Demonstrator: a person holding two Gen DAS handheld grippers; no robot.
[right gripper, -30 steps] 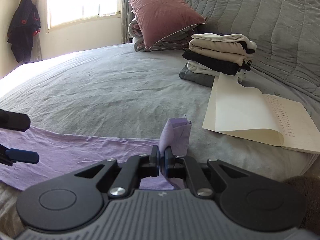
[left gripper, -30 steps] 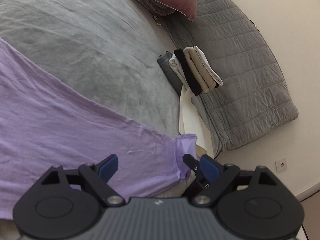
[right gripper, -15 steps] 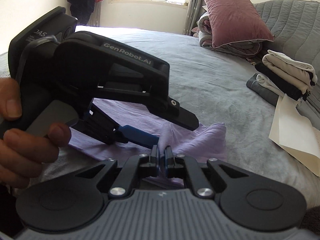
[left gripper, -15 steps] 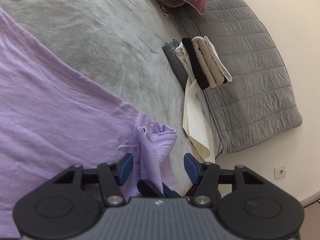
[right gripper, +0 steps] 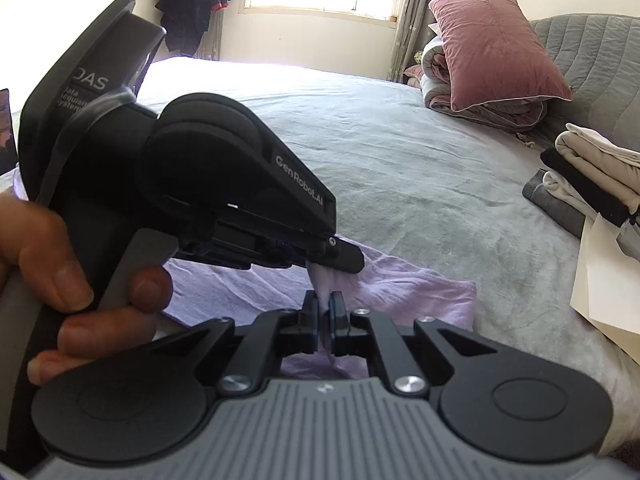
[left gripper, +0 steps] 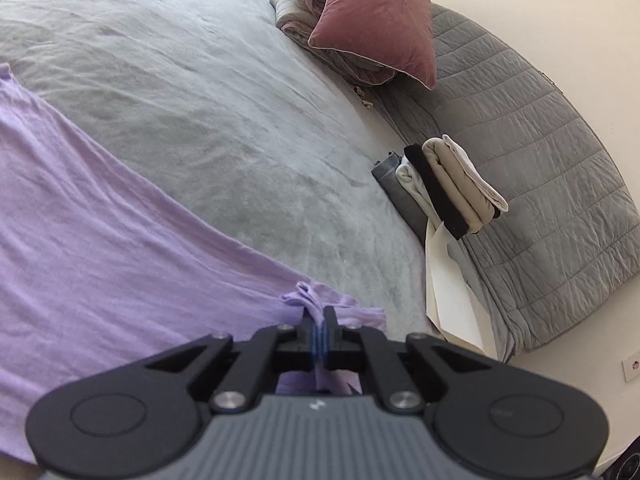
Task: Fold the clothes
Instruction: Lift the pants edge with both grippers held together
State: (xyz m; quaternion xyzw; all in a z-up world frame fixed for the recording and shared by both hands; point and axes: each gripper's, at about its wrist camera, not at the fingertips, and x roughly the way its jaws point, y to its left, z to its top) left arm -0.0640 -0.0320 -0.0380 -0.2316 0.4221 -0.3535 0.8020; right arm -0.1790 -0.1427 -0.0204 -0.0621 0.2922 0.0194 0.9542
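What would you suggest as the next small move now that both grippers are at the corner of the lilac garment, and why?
Probably open the right gripper and leave the corner to the left gripper. Both are shut on the same bunched corner of the lilac garment, almost touching, so the two cannot spread or fold the cloth until one lets go and takes another edge.

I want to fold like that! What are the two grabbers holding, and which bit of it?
Both hold the purple shirt. The left gripper and right gripper are each shut on a bunched-up bit at the same corner, close together.
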